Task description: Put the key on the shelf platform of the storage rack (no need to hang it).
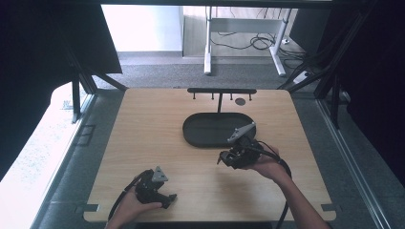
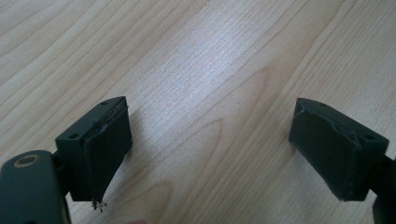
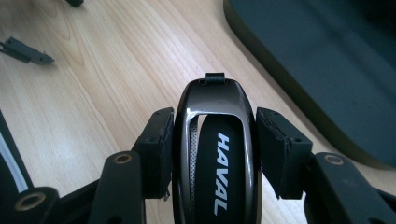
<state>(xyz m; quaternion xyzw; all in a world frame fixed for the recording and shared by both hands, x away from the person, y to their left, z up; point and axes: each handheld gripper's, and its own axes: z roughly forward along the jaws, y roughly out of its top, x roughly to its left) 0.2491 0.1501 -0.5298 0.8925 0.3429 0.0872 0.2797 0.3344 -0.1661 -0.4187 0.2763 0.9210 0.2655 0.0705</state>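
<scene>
A glossy dark car key fob (image 3: pixel 217 154) lettered HAVAL sits between the two black pads of my right gripper (image 3: pixel 214 140), which is shut on its sides and holds it a little above the wooden table (image 1: pixel 157 129). In the high view the right gripper (image 1: pixel 224 158) hovers just in front of the black oval tray (image 1: pixel 200 129). My left gripper (image 1: pixel 169 198) rests near the table's front edge at the left. Its jaws stand wide apart in the left gripper view, the left gripper (image 2: pixel 210 154) open over bare wood.
A black rack with small hooks (image 1: pixel 221 90) stands behind the tray at the table's far edge. The tray's rim (image 3: pixel 299 98) runs close on the right of the held fob. A dark part of the other gripper (image 3: pixel 25 51) lies far left on the wood.
</scene>
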